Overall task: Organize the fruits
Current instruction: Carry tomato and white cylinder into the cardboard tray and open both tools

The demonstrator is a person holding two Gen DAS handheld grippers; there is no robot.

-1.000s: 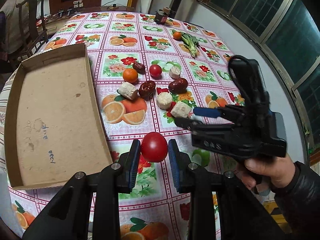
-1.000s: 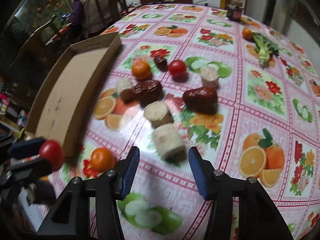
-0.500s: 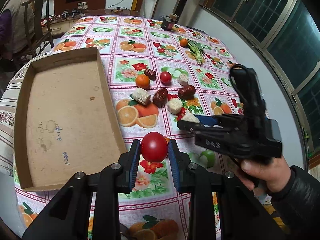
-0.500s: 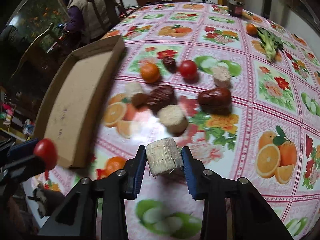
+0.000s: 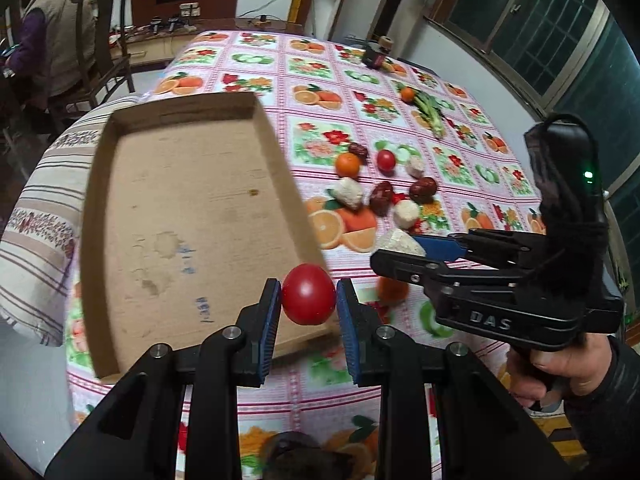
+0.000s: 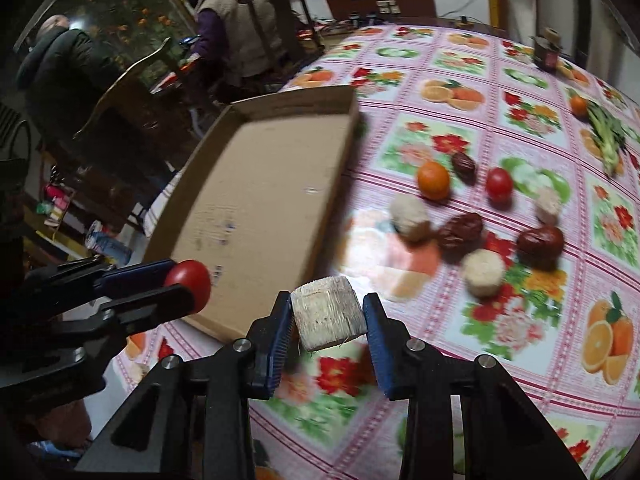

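Note:
My left gripper [image 5: 308, 312] is shut on a red tomato [image 5: 309, 294] and hangs over the near right corner of the shallow cardboard tray [image 5: 120, 128]. My right gripper [image 6: 326, 328] is shut on a pale cut cylinder of sugarcane [image 6: 328, 318], lifted above the tablecloth just right of the tray [image 6: 340, 152]. In the right wrist view the left gripper [image 6: 188, 286] shows at the left with the tomato [image 6: 189, 284]. Loose on the cloth lie an orange [image 6: 433, 180], another tomato [image 6: 499, 185], brown dates [image 6: 460, 231] and more pale pieces [image 6: 483, 278].
A small orange [image 5: 394, 290] lies on the cloth under the right gripper. Green vegetables [image 5: 430, 110] and a dark jar [image 5: 376, 54] stand at the far side. People sit on wooden chairs [image 6: 132, 80] beyond the table's left edge. A hand [image 5: 560, 360] holds the right gripper.
The right gripper closed on the sugarcane piece and lifted it off the cloth. Both grippers moved left toward the tray; the tomato now hangs over the tray's corner.

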